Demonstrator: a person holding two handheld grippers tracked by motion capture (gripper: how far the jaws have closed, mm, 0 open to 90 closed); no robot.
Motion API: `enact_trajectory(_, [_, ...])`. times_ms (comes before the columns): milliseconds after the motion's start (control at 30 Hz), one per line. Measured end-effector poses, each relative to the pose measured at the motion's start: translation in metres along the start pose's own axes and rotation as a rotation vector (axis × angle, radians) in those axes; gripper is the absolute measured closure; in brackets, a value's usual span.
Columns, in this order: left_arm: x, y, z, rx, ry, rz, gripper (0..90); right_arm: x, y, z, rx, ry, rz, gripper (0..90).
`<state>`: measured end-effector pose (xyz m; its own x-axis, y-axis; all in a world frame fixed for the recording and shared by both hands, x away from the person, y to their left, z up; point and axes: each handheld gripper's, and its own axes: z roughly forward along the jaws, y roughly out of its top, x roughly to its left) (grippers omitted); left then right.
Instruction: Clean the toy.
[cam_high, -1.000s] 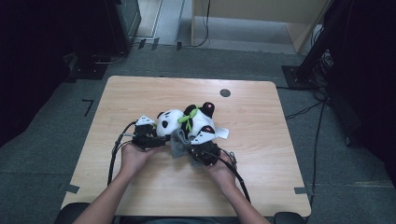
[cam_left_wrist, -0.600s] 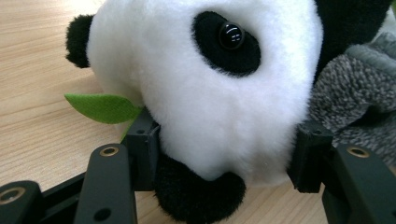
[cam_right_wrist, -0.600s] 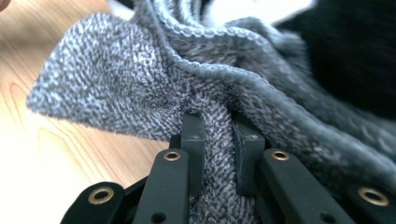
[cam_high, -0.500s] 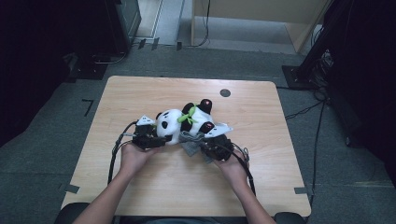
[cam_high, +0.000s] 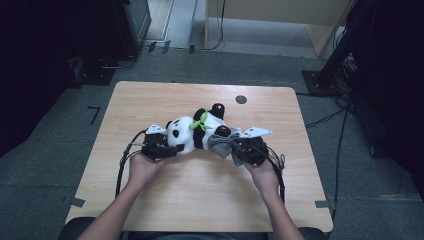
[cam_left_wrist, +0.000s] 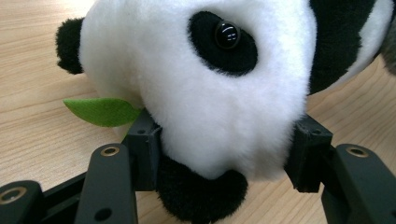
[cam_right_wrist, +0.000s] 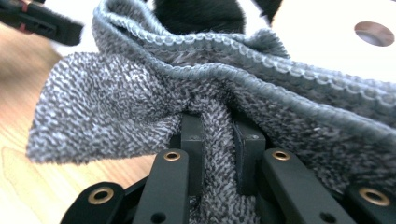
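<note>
A black and white panda plush (cam_high: 192, 134) with a green scarf (cam_high: 199, 121) lies on its side on the wooden table (cam_high: 200, 200). My left gripper (cam_high: 172, 149) is shut on the panda's head (cam_left_wrist: 210, 93), its pads pressing into the white fur on both sides. A green felt leaf (cam_left_wrist: 100, 111) sticks out beside the left jaw. My right gripper (cam_high: 235, 147) is at the panda's lower end. It is shut on a fold of grey knitted cloth (cam_right_wrist: 140, 107) that stretches from the panda's black leg (cam_high: 221, 131) to the right gripper (cam_right_wrist: 218, 135).
A small dark round hole (cam_high: 241, 99) sits in the table near its far edge. Cables trail from both grippers along the person's forearms. Dark floor and equipment surround the table.
My right gripper has moved to the right and slightly up with the grey cloth in it, drawing the cloth out from the panda. The left gripper has stayed put on the head.
</note>
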<state>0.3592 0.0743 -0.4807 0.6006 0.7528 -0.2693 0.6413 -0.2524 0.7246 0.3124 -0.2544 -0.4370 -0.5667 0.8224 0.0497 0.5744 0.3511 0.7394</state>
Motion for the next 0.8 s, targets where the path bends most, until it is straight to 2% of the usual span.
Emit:
enact_trajectory(167, [0.0,0.0,0.0,-0.004,-0.001,-0.001,40.9,-0.008,0.003,-0.005,-0.019,-0.027,0.005,78.8])
enact_trajectory(333, [0.0,-0.001,0.0,-0.006,-0.003,-0.002,40.8,-0.019,0.003,-0.013,-0.05,-0.046,0.049,78.8])
enact_trajectory(600, [0.0,-0.002,0.0,-0.009,-0.004,-0.004,40.8,-0.029,0.012,-0.023,-0.1,-0.077,0.07,78.8])
enact_trajectory(700, [0.0,-0.002,0.0,-0.007,-0.001,0.013,40.8,-0.033,0.015,-0.028,-0.123,-0.087,0.082,78.8])
enact_trajectory(800, [-0.004,-0.003,0.0,-0.004,0.013,0.041,40.8,-0.037,0.018,-0.037,-0.171,-0.086,0.118,78.7])
